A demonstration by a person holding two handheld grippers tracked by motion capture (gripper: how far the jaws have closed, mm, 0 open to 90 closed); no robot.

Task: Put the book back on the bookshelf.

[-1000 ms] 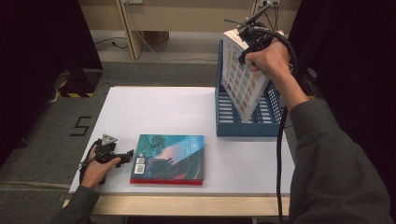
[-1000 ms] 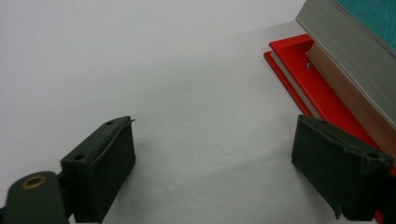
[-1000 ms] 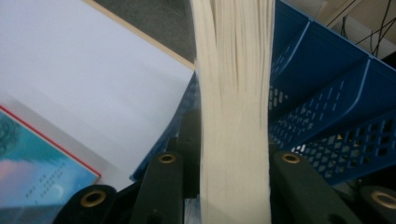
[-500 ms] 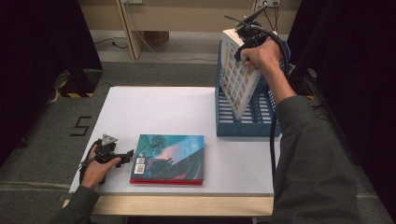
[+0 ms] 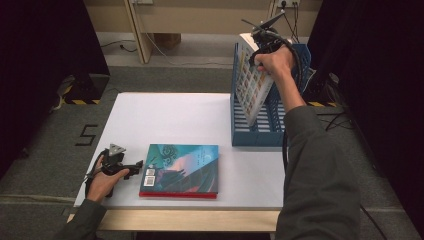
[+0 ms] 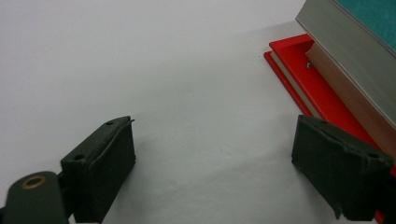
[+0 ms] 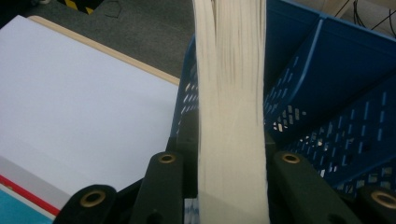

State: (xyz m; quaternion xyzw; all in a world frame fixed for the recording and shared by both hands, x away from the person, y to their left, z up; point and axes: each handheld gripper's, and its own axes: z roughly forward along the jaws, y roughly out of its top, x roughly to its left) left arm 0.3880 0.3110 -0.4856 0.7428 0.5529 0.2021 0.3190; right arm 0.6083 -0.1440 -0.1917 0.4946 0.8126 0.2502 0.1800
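Right gripper (image 5: 260, 47): at one o'clock over the table, held high in the person's right hand (image 5: 272, 62); jaws clamped narrow on the top edge of the white book (image 5: 251, 82); in the right gripper view the book's page block (image 7: 231, 107) stands squeezed between the two black jaws
White book: tilted, its lower end down inside the blue file rack (image 5: 260, 131), its patterned cover facing nine o'clock; upper end above the rack's rim
Blue file rack: stands upright at two o'clock on the white table (image 5: 175, 117); slotted walls, dividers visible in the right gripper view (image 7: 322, 88)
Left gripper (image 5: 122, 167): at eight o'clock, resting on the table top in the left hand (image 5: 102, 180); jaws spread wide, bare table between them
Teal book (image 5: 181, 169): lies flat at six o'clock, cover up, red edge toward the person; just beside the left gripper's jaws; its corner (image 6: 336, 70) sits close to the far jaw, contact not determinable
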